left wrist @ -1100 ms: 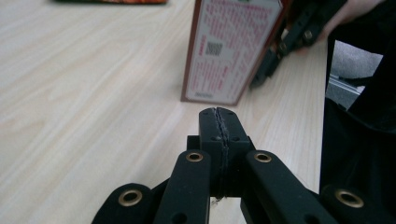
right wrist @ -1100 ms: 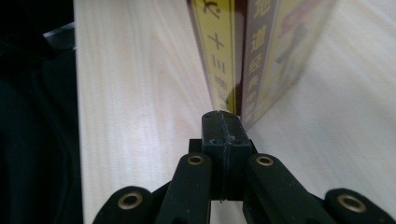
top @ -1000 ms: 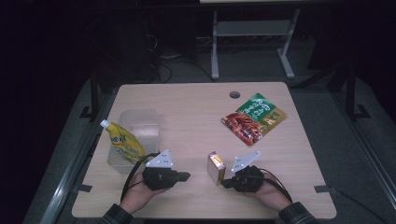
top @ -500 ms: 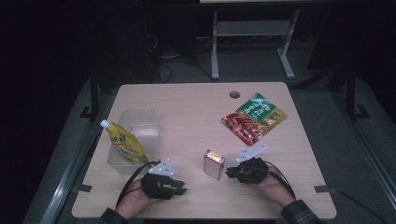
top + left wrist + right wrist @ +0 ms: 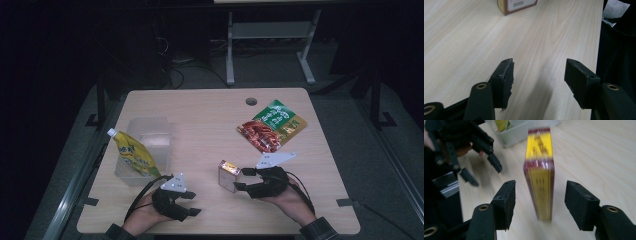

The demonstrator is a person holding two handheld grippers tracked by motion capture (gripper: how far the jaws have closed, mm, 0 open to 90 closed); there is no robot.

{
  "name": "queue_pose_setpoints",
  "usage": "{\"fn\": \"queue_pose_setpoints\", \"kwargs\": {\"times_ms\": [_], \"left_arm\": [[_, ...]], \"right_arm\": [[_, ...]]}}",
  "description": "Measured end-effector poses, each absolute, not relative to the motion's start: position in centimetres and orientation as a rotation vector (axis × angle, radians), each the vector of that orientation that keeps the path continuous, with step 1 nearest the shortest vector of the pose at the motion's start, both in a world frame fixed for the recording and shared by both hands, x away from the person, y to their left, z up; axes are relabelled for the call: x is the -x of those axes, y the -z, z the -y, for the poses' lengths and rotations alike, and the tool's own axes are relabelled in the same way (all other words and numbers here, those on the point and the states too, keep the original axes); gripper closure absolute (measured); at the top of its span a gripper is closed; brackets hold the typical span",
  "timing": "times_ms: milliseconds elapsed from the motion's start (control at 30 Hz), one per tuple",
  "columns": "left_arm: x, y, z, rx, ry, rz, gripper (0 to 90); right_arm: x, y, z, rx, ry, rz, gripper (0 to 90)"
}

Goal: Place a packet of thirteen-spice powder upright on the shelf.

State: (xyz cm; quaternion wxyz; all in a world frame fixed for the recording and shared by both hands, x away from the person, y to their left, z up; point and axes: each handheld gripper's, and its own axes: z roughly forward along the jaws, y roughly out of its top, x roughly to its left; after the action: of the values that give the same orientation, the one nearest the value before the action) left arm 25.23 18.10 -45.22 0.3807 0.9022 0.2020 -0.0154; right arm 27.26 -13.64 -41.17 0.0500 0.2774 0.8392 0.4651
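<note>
Box [image 5: 228, 175] stands on edge on the table [image 5: 210, 115], near its front rim, right of the clear tub [image 5: 150, 145] holding the yellow pouch [image 5: 132, 154]. Right gripper [image 5: 239, 179] just right of the box: jaws have just been opening, box between them, pads clear of both faces. Judgement: centre the pads on the broad faces before squeezing, else it tips. Left gripper [image 5: 192, 204] left of the box, low, jaws also just opened, nothing between
</note>
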Motion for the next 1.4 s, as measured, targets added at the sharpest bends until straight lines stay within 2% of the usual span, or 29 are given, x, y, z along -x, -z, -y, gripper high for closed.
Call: {"fn": "queue_pose_setpoints", "kwargs": {"times_ms": [133, 500, 1033, 1400], "left_arm": [[-25.1, 45.2, -18.0, -2.29, 0.034, -0.517, 39.3], [-25.0, 45.2, -17.9, -2.29, 0.048, -0.494, 39.7], [-25.0, 45.2, -17.5, -2.308, 0.046, -0.448, 40.0], [-24.9, 45.3, -17.4, -2.305, 0.06, -0.44, 40.0]], "right_arm": [[-28.1, 41.2, 11.8, -0.833, -1.392, -2.546, 42.4], [-28.6, 41.5, 10.9, -0.776, -1.368, -2.539, 66.1], [-31.0, 39.7, 10.9, -0.643, -1.429, -2.554, 66.7], [-33.7, 38.3, 8.5, -0.553, -1.451, -2.575, 66.7]]}}
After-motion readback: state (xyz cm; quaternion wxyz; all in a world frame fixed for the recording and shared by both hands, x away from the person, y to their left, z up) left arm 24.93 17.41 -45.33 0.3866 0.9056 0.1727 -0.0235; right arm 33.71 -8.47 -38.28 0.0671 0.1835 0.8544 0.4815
